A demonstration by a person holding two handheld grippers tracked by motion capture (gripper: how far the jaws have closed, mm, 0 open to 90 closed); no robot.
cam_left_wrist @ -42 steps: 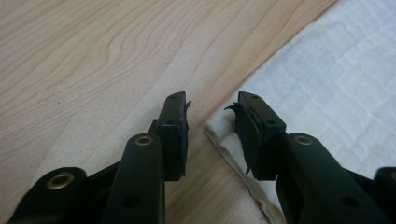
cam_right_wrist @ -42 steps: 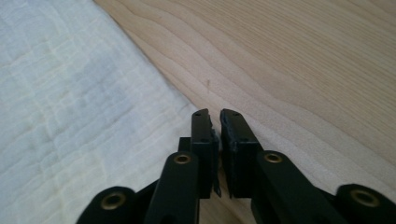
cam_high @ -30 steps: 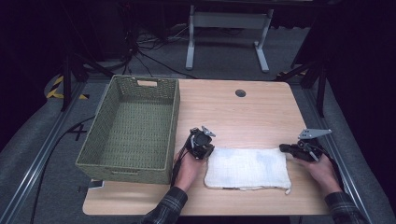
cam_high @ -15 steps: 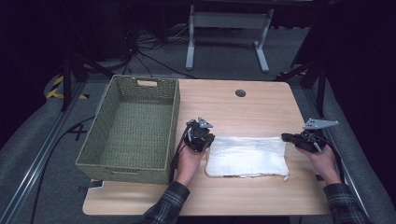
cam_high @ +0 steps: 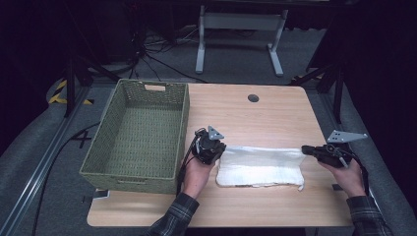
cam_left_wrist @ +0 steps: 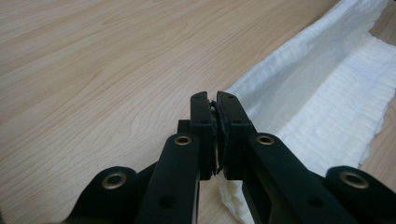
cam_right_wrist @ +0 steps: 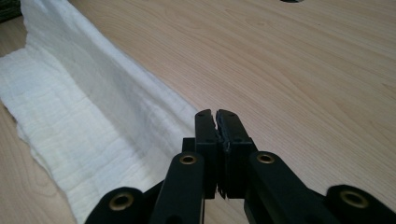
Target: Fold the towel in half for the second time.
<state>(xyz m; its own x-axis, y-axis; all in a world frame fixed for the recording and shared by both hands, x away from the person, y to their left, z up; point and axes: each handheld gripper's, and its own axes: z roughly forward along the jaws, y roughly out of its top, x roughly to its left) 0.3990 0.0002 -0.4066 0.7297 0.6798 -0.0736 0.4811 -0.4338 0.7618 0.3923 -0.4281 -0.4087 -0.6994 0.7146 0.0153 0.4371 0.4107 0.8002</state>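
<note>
A white towel [cam_high: 260, 167] lies spread on the wooden table [cam_high: 255, 120], between my two grippers. My left gripper [cam_high: 222, 148] is at the towel's far left corner, and in the left gripper view its jaws [cam_left_wrist: 215, 100] are shut on that corner, with the towel [cam_left_wrist: 327, 102] running off to the right. At the far right corner is my right gripper [cam_high: 305, 149]. Its jaws [cam_right_wrist: 216, 116] are shut on the cloth's edge, and the towel [cam_right_wrist: 70, 107] stretches away to the left with its far edge raised in a ridge.
A green woven basket [cam_high: 183, 132] stands empty on the table's left side, close beside my left hand. A small black round cap [cam_high: 253, 98] sits in the tabletop at the far middle. Bare wood lies beyond the towel.
Both grippers have moved a little away from the person, and the towel has slid with them toward the table's middle. Its far edge now looks stretched between them.
</note>
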